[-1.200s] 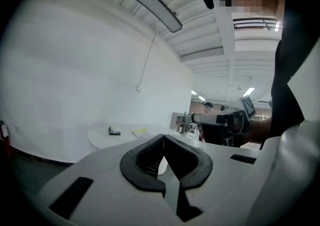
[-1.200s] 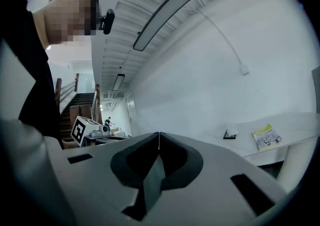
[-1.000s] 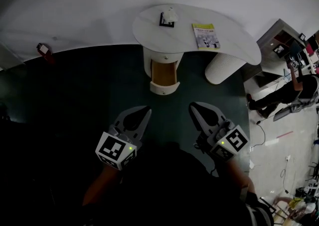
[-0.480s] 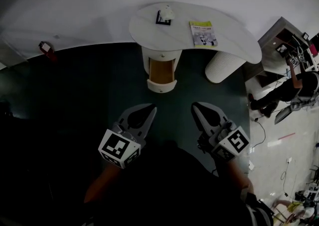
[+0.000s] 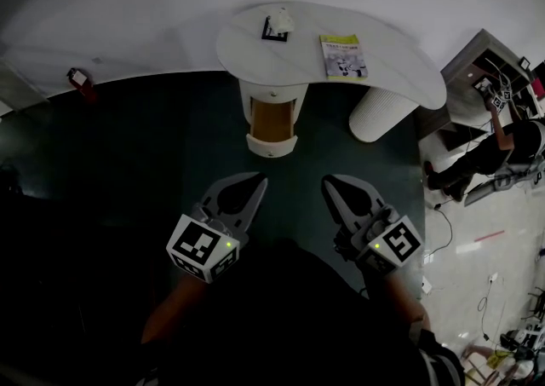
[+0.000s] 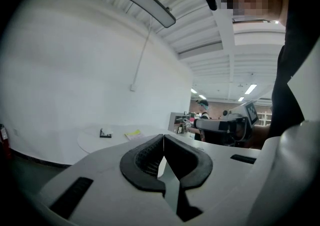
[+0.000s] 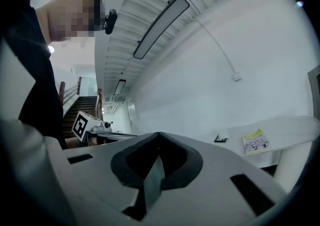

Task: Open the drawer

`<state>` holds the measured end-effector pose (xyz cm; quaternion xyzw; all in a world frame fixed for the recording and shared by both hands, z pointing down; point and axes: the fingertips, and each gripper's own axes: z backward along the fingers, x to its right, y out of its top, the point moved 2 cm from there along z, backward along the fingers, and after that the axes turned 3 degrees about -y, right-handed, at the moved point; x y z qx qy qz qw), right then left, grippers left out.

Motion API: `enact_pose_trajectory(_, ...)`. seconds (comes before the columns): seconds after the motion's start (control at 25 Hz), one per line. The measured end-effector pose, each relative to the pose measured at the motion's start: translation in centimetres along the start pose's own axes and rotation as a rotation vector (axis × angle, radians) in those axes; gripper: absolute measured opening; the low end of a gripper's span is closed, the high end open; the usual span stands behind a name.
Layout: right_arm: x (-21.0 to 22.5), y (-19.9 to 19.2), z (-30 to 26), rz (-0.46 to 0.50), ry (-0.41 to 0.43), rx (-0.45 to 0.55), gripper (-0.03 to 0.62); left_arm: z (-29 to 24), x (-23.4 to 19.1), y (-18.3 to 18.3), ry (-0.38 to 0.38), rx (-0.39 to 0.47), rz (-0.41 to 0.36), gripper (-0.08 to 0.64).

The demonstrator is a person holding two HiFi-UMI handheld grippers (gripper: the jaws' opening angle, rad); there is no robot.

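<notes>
In the head view a drawer (image 5: 272, 123) stands pulled out from the white pedestal under the curved white table (image 5: 400, 60). Its wood-coloured inside shows behind a rounded white front. My left gripper (image 5: 261, 180) and right gripper (image 5: 325, 180) hang side by side over the dark floor, short of the drawer front and touching nothing. Both point towards the table. In the left gripper view the jaws (image 6: 163, 138) are pressed together with nothing between them. The right gripper view shows its jaws (image 7: 159, 134) likewise shut and empty.
On the table lie a yellow-green booklet (image 5: 342, 45) and a small black-framed stand with a white object (image 5: 278, 26). A white ribbed column (image 5: 381, 114) holds up the table's right part. A red object (image 5: 78, 80) sits by the wall at left. A person (image 5: 502, 150) is at desks far right.
The table and drawer have slid slightly left and up in the head view. Both grippers have shifted a little with it, still shut and side by side. The drawer looks equally far out.
</notes>
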<state>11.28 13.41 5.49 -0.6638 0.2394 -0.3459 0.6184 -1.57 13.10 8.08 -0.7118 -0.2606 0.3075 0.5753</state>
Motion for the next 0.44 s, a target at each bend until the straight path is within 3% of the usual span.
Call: enact_pose_trajectory(0.44, 1.6, 0.9, 2.2, -0.02, 0.009, 0.011, 0.015, -1.9, 2.0, 0.9, 0.007, -0.014, 0.0, 0.014)
